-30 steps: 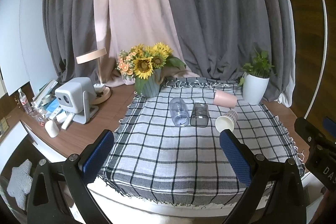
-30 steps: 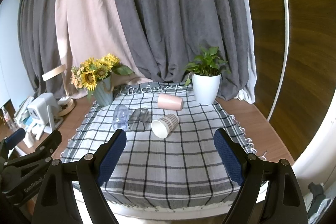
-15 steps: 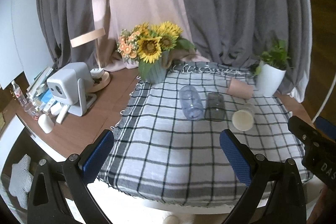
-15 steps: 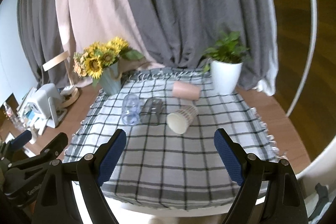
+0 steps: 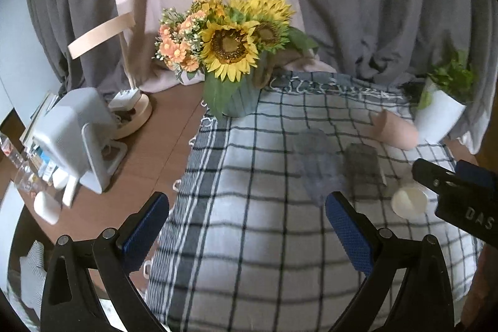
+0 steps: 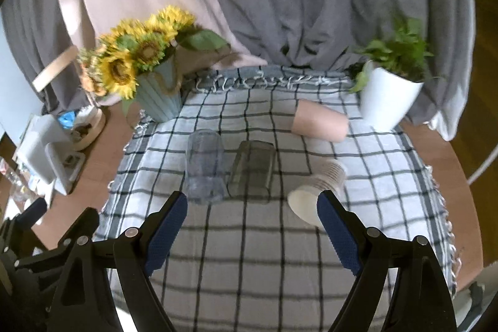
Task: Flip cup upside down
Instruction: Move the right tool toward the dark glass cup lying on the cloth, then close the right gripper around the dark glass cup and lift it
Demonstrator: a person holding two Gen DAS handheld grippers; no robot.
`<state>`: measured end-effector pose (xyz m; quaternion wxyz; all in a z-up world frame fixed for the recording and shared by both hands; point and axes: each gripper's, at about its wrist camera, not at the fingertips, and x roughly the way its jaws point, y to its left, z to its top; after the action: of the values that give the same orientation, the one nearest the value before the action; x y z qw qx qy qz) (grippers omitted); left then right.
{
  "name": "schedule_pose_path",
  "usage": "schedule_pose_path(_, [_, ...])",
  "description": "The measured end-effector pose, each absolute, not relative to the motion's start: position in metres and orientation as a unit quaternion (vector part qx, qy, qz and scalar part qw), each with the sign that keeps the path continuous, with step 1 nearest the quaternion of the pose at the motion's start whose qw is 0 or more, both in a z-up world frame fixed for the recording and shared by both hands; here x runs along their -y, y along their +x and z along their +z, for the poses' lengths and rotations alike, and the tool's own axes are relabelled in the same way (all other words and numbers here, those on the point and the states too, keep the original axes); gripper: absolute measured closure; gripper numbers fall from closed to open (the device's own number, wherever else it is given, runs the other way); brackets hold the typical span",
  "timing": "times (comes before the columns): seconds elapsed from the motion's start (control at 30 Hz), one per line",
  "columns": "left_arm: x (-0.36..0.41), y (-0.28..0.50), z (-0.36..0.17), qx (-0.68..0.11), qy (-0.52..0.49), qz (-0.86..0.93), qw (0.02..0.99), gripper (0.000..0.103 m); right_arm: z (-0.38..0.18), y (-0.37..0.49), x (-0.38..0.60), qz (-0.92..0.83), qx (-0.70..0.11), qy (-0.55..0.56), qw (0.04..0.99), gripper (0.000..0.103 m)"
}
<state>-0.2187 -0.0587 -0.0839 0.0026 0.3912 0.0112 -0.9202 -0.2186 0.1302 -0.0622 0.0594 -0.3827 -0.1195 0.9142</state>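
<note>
Now both have swung in closer: right tool (image 6: 252, 226) and left tool (image 5: 247, 231), each spread wide and empty, nearing the toppled paper cup (image 6: 317, 185).

Open checked cloth (image 6: 249, 263) lies bare between your two spread claws and the row of tipped cups. Across the middle, the clear cup (image 6: 204, 167), the smoky glass (image 6: 252, 171) and the white paper cup (image 6: 317, 189) lie side by side with narrow gaps between them; the pink cup (image 6: 320, 125) lies behind. The sunflower vase (image 6: 158, 95) blocks the far left corner, the potted plant (image 6: 389, 98) the far right. Your right claw (image 6: 252, 234) has the paper cup just beside its right finger.
</note>
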Motion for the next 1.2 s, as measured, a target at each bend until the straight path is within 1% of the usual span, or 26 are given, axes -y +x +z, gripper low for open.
schedule_pose_path(0.2, [0.057, -0.268, -0.105, -0.019, 0.419, -0.908, -0.002, 0.001, -0.091, -0.293, -0.136, 0.89, 0.1, -0.439, 0.069, 0.019])
schedule_pose_path(0.4, [0.054, -0.303, -0.125, -0.031, 0.447, -0.894, -0.007, 0.001, -0.123, -0.348, -0.161, 0.854, 0.05, -0.508, 0.097, 0.027])
schedule_pose_path(0.47, [0.054, -0.311, -0.13, -0.033, 0.454, -0.89, -0.011, 0.001, -0.129, -0.358, -0.164, 0.846, 0.04, -0.523, 0.097, 0.027])
schedule_pose_path(0.57, [0.052, -0.32, -0.137, -0.031, 0.462, -0.886, -0.009, 0.001, -0.138, -0.368, -0.165, 0.837, 0.041, -0.534, 0.113, 0.028])
schedule_pose_path(0.7, [0.05, -0.327, -0.143, -0.028, 0.47, -0.882, -0.009, 0.001, -0.149, -0.38, -0.167, 0.824, 0.043, -0.553, 0.118, 0.032])
schedule_pose_path(0.87, [0.047, -0.332, -0.148, -0.023, 0.474, -0.88, -0.007, 0.001, -0.158, -0.391, -0.172, 0.812, 0.04, -0.565, 0.141, 0.032])
schedule_pose_path(1.1, [0.039, -0.329, -0.151, 0.0, 0.477, -0.879, -0.007, 0.001, -0.183, -0.395, -0.181, 0.783, 0.035, -0.601, 0.158, 0.035])
schedule_pose_path(1.2, [0.039, -0.329, -0.152, 0.005, 0.477, -0.879, -0.007, 0.001, -0.182, -0.392, -0.177, 0.783, 0.045, -0.6, 0.158, 0.035])
